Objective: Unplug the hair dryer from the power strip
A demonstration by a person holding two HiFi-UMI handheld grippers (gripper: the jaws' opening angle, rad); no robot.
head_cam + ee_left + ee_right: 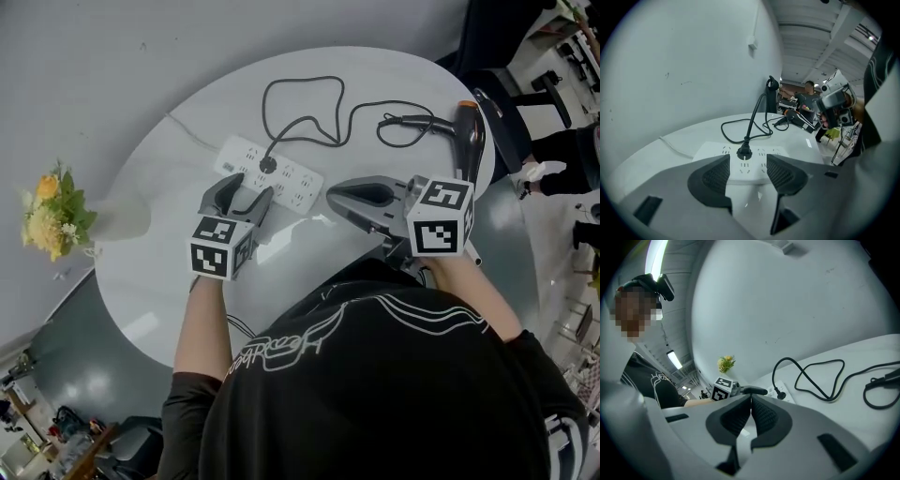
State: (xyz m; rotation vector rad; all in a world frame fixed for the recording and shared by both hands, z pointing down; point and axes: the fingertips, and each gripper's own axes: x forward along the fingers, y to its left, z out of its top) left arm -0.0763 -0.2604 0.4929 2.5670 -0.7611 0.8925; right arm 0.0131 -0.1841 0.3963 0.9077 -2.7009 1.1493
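White strip, black plug seated

White power strip (pixel 281 176) lies on the round pale table (pixel 375 75), its long axis running on a diagonal from far left to near right in the head view. A black plug (pixel 267 165) sits in a socket near the middle of it. From the plug the black cord (pixel 309 112) loops away over the tabletop and runs right to the hair dryer (pixel 473 136), which lies at the table's right edge. The dryer's dark barrel runs roughly away from the person, with its handle pointing left toward the cord.

The left gripper (pixel 247 190) has its jaws spread wide over the near part of the strip. In its own view the plug shows in the gap, farther off, with neither pad on it. Whether the jaw tips touch the strip cannot be told. The right gripper (pixel 330 194) has its jaws pressed together on nothing and points left, just right of the strip.

The right gripper's marker cube hides the dryer's near end. The left jaws cover part of the strip. In the right gripper view the dryer is cut off at the frame edge.
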